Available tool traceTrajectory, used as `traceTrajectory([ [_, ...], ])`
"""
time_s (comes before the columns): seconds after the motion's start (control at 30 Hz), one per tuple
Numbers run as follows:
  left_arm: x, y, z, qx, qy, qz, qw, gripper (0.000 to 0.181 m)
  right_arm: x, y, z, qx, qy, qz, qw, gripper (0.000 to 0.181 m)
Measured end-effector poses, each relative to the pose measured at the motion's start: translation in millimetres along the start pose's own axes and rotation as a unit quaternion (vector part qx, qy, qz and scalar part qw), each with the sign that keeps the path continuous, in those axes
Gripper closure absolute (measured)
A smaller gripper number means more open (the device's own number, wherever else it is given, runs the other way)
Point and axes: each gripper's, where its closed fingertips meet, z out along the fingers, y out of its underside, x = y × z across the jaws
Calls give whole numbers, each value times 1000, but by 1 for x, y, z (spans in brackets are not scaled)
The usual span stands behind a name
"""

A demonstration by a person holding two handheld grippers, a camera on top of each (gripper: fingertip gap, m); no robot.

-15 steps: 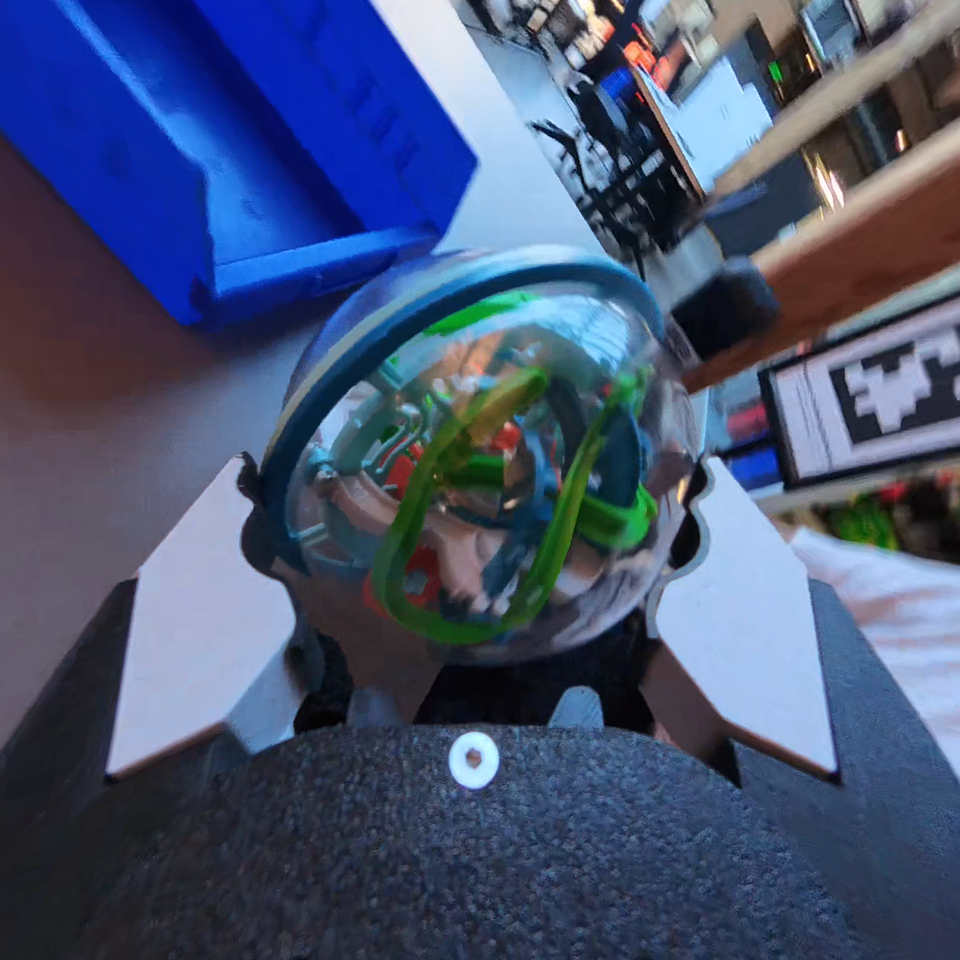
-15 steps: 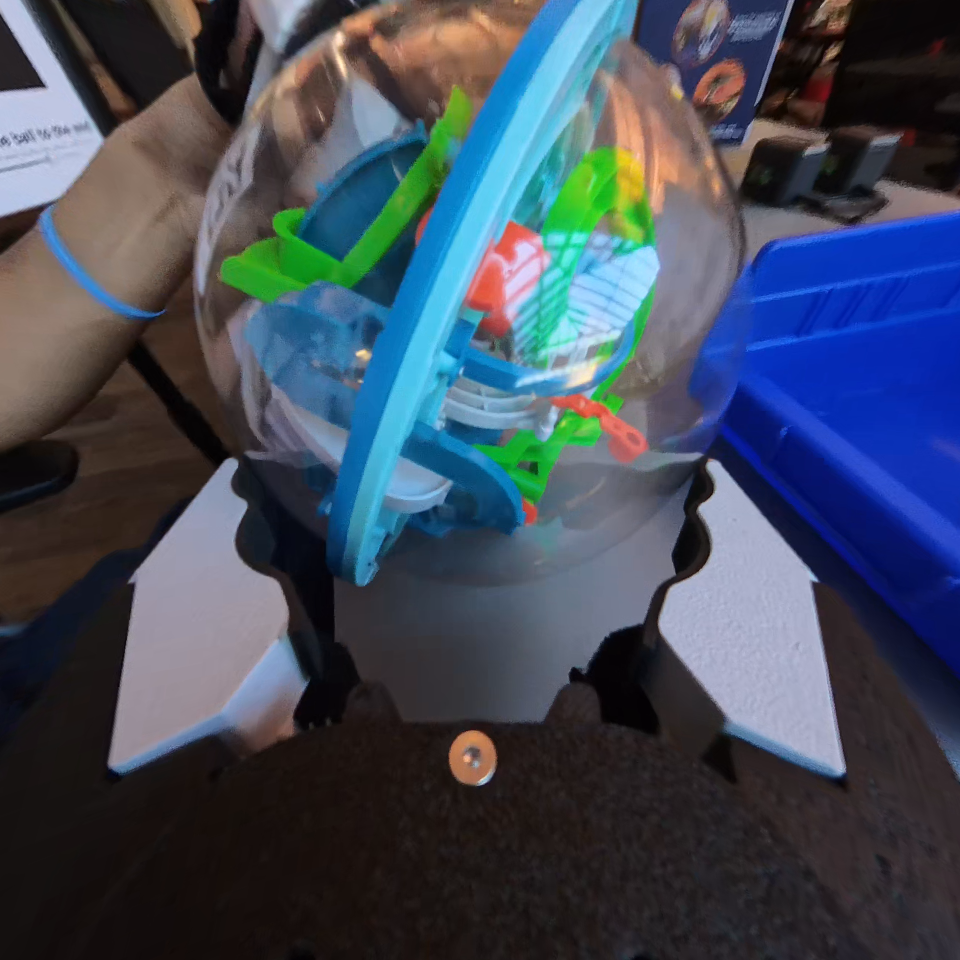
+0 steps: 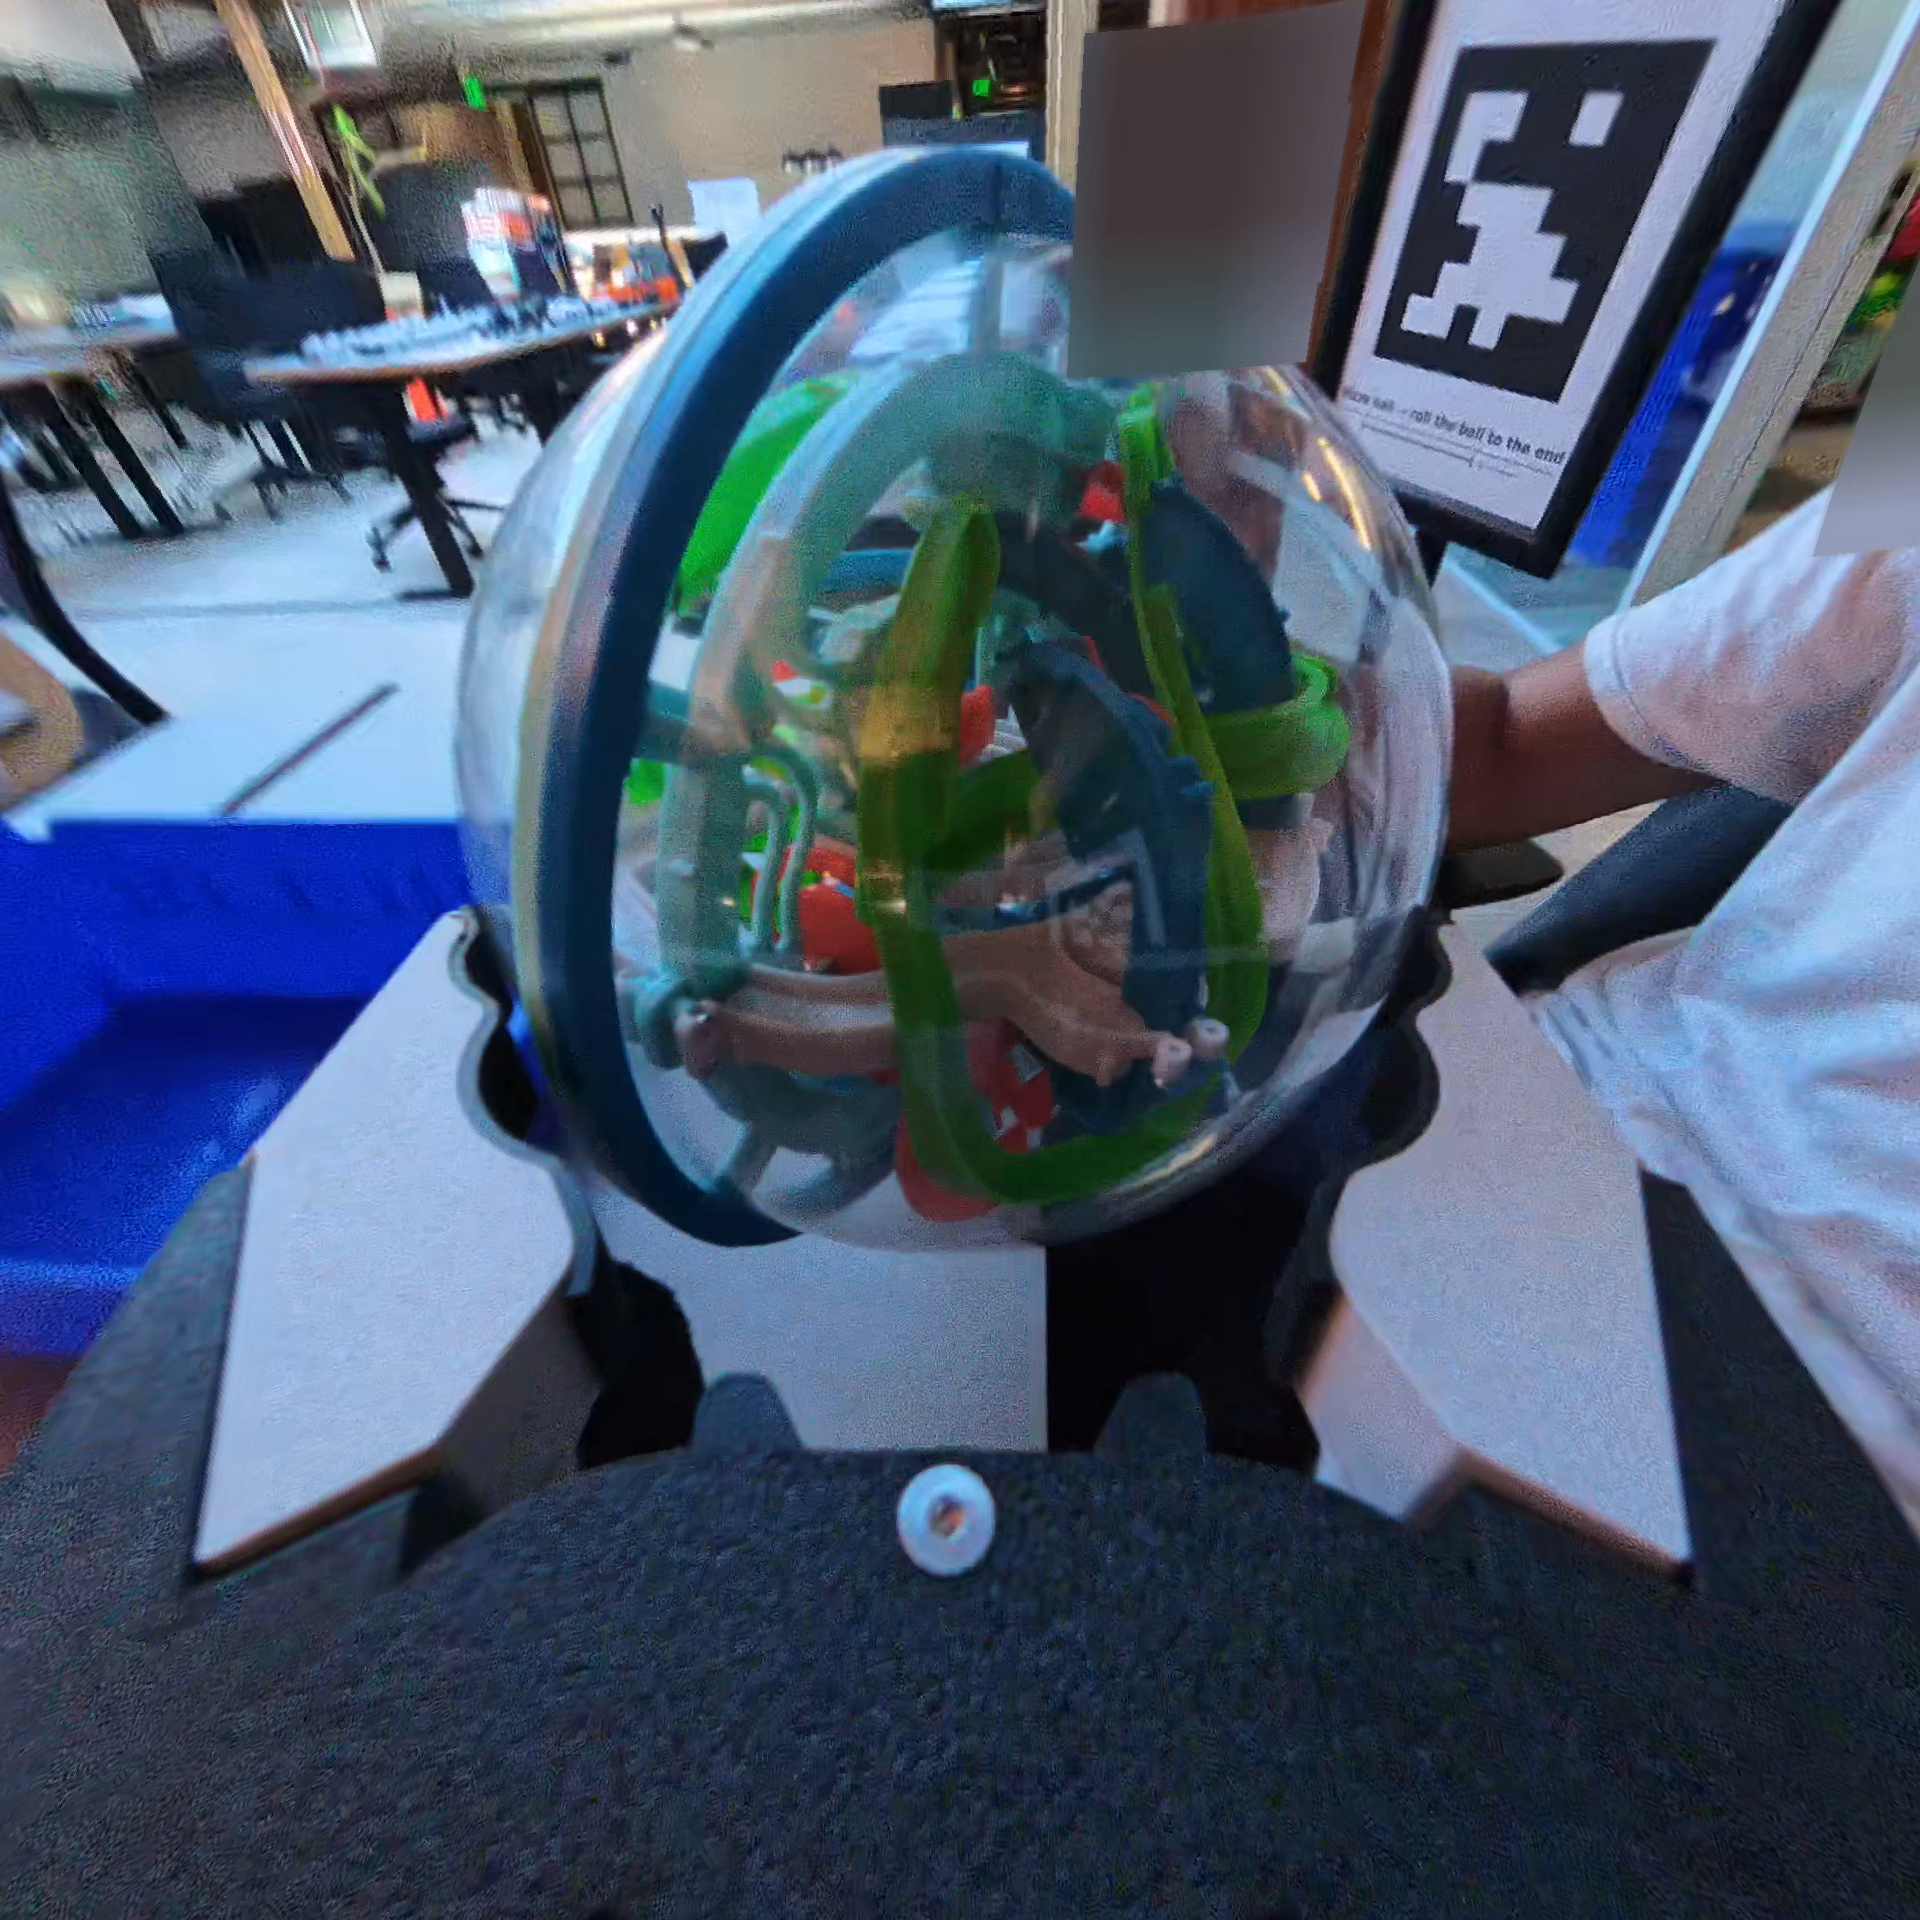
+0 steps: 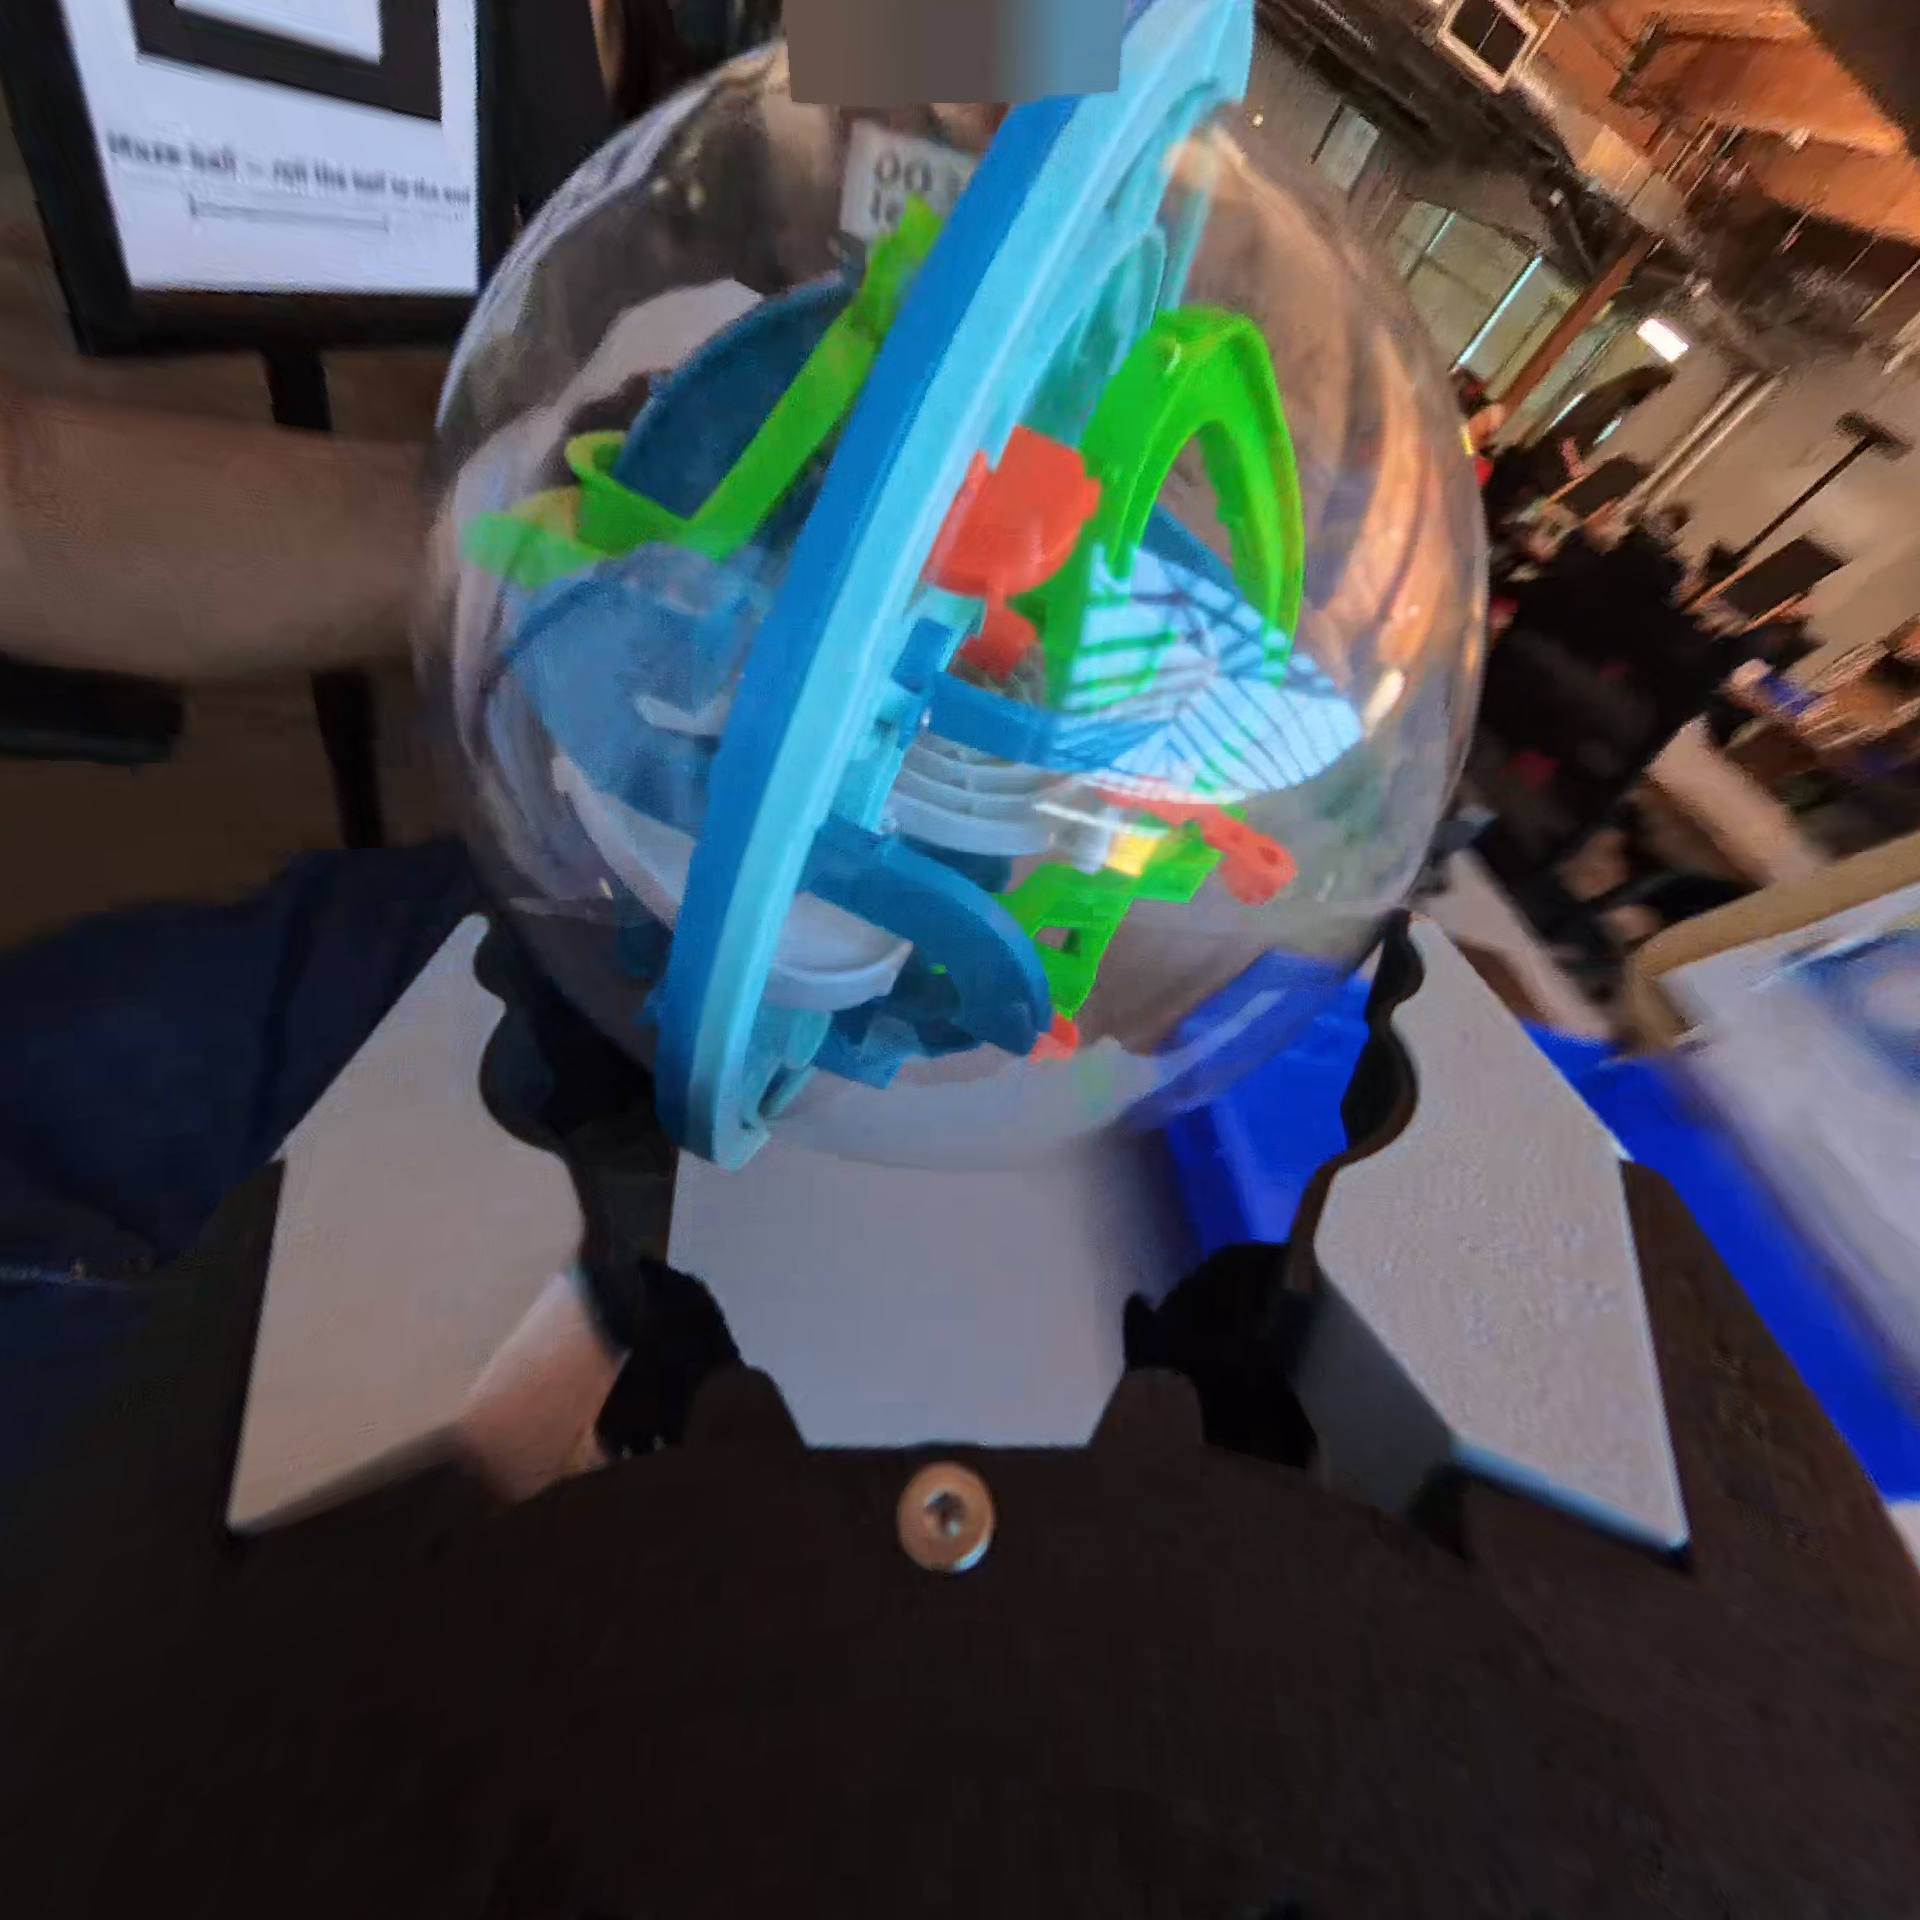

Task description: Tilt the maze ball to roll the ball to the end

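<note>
The maze ball is a clear sphere with a blue ring around it and green, blue and orange tracks inside. It is held in the air and fills the middle of both views. My left gripper is shut on its lower sides, with a white finger on each flank. My right gripper is also shut on the maze ball, from another side. The blue ring stands nearly upright in both views. I cannot make out the small rolling ball inside.
A blue bin lies low on the left and shows in the right wrist view at lower right. A framed black-and-white marker sign stands behind the ball. A person's arm is at right. Tables and chairs stand far back.
Both grippers have tilted with the maze ball. The left wrist view swung up from the table and bin to the room. In the right wrist view the bin dropped lower.
</note>
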Motion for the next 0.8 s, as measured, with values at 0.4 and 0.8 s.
traceTrajectory([
  [0.4, 105, -85, -4, -22, -85, 330, 940, 22, -55, -108, -66, -57, 122, -325, 936, 30],
  [0.8, 110, -114, 7, 49, -98, 295, 949, 22, -43, -116, -89, -32, 129, -301, 944, 41],
])
